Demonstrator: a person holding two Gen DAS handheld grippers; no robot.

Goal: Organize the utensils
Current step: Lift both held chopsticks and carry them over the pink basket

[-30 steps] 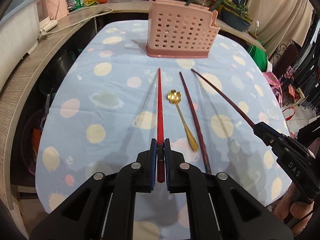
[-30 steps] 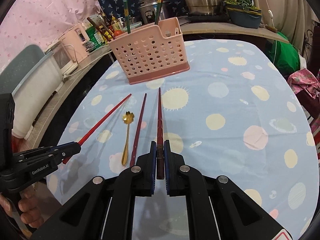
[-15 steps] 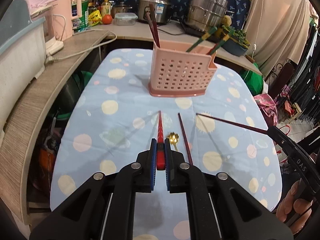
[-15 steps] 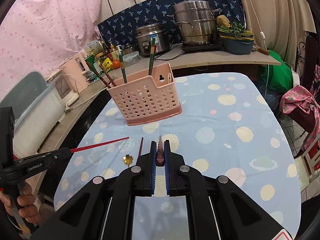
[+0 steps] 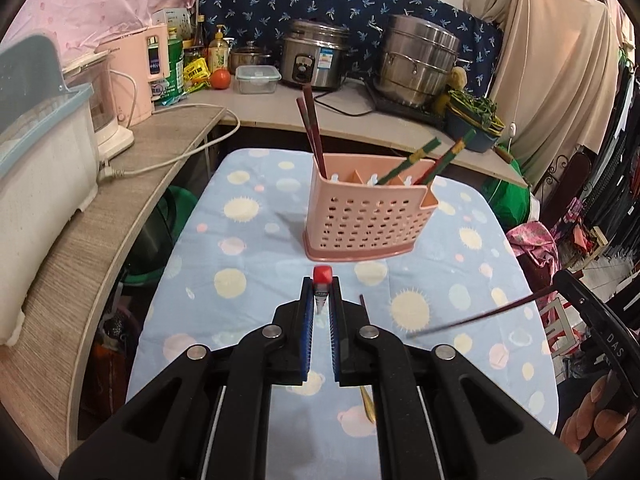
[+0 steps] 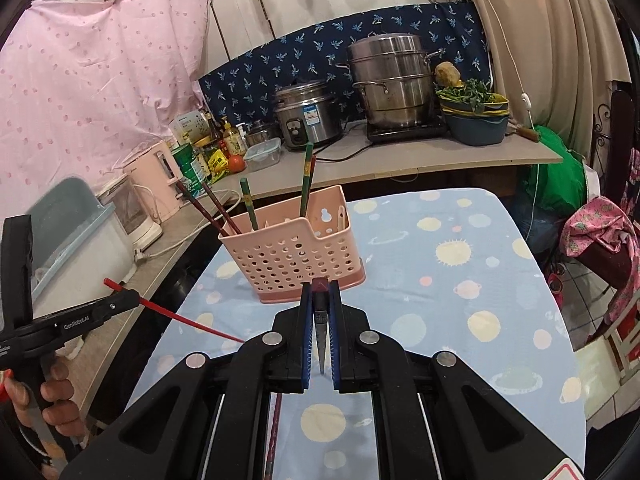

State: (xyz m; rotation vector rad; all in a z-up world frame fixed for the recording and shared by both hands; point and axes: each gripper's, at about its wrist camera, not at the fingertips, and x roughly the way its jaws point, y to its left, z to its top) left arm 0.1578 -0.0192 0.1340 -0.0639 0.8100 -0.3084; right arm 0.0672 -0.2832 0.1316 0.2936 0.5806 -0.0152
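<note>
The table [image 5: 256, 264], under its blue spotted cloth, runs away from the grippers toward a cluttered counter. At its far middle stands the pink utensil basket [image 5: 366, 222], already holding several chopsticks: a dark pair leaning left, green ones leaning right.

The left gripper [image 5: 321, 298] is clamped on a red chopstick [image 5: 322, 275], raised off the cloth so its square butt end faces the camera; seen from the right wrist, its shaft slants down toward the near side. The right gripper [image 6: 320, 304] is likewise closed on a dark brown chopstick [image 6: 320, 334], its tip hanging between the jaws. Both sticks sit just near of the basket and below its rim.

Left on the cloth are a second dark chopstick [image 5: 362, 302] and a gold spoon [image 5: 368, 406], both mostly hidden under the left gripper; I cannot say for sure how they lie.

Judging the risks: each stick is pinched near one end, so the long free length could pivot in the pads and miss a compartment. Tips might snag the basket's holes or knock the leaning chopsticks, and the light basket may tip or slide. With both hands converging, the two sticks could cross.
</note>
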